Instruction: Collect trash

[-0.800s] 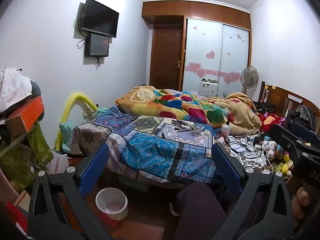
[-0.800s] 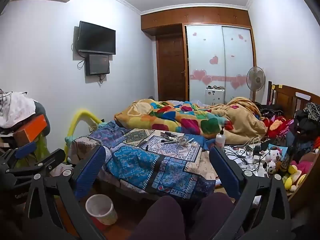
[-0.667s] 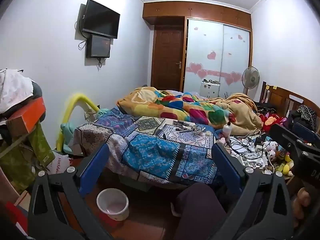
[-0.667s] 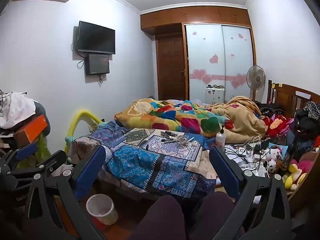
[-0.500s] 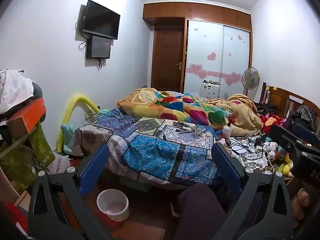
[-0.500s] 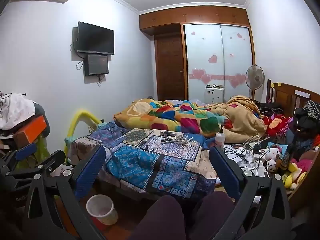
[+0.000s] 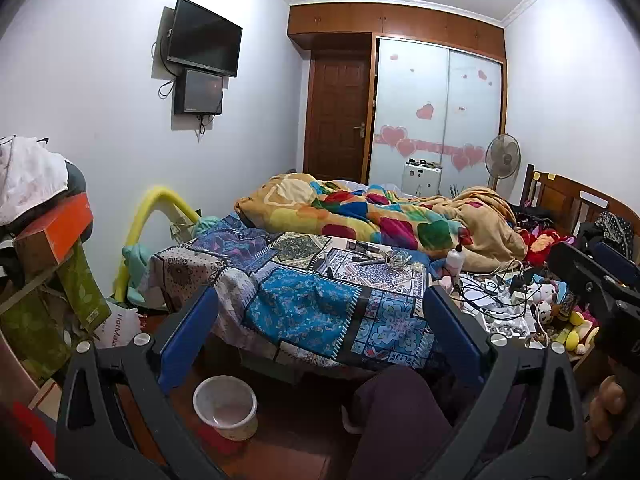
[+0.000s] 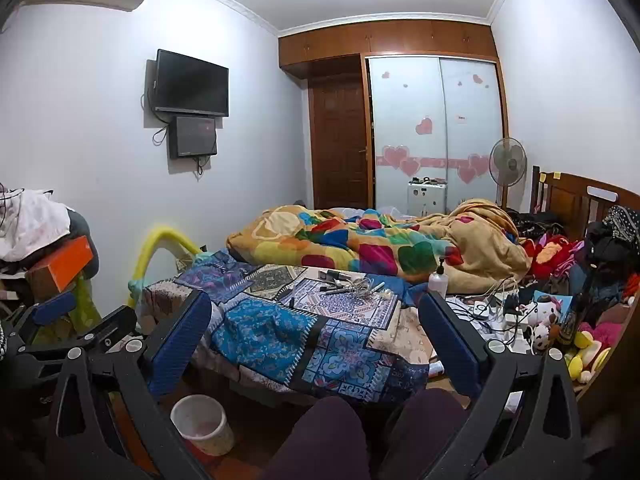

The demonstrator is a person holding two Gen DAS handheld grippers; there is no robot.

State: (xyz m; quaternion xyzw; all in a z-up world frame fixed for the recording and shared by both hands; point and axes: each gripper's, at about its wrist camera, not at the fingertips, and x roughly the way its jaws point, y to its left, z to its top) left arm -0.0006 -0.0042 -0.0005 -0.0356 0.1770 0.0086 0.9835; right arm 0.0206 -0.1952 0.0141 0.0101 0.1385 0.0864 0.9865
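My left gripper [image 7: 320,312] is open and empty, held in the air in front of the bed. My right gripper [image 8: 314,316] is open and empty too, beside it. A small white waste bin [image 7: 226,406] stands on the red-brown floor below the bed's near edge; it also shows in the right wrist view [image 8: 202,424]. Small loose items, pens and a tangle of cable [image 7: 376,258], lie on the patterned bedspread [image 7: 304,304]. A white pump bottle [image 7: 456,258] stands beside them. Both grippers are well short of these things.
A colourful quilt [image 7: 380,216] is heaped on the bed. Cables, chargers and plush toys [image 7: 516,300] crowd the right side. Boxes and clothes [image 7: 44,220] pile up at left. My knees [image 8: 332,440] are at the bottom. A fan [image 7: 502,156] stands by the wardrobe.
Both cameras have shifted only slightly; the scene drifts a little right in the left view. Both grippers stay open and empty.
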